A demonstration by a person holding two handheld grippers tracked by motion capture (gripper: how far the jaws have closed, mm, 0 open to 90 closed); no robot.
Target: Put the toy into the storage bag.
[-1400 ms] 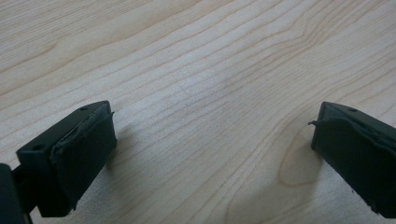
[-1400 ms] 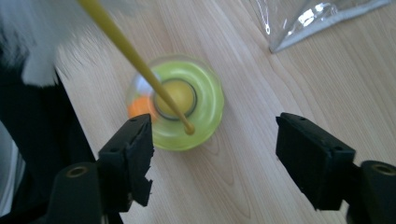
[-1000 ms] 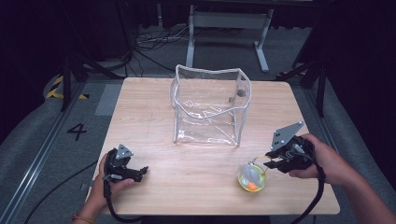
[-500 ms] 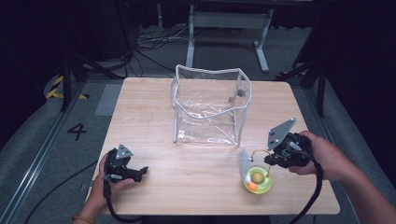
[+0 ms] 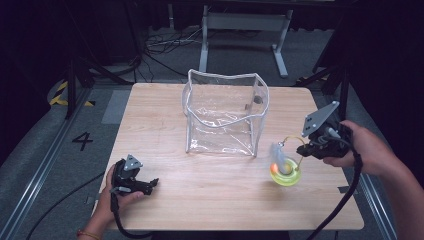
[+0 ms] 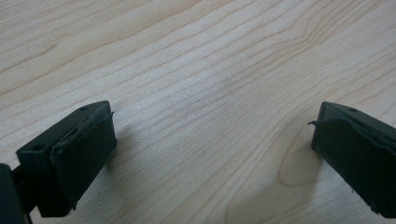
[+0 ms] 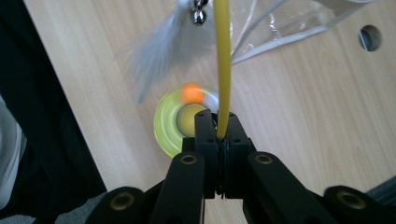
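A cat toy has a yellow-green ring base with an orange ball in it. A thin yellow wand arcs up from it, with a white feather at its end. My right gripper is shut on the wand just above the base. In the right gripper view the jaws pinch the wand over the base, below the feather and a small bell. I cannot tell whether the base touches the table. My left gripper rests open on bare wood.
A clear plastic bag stands open-topped in the middle of the wooden table, just left of the toy. A round hole is in the tabletop near the bag. Cables and a metal stand lie on the floor behind.
The right gripper has closed on the wand and risen. The toy has shifted up and a little right with it. The left gripper has stayed put.
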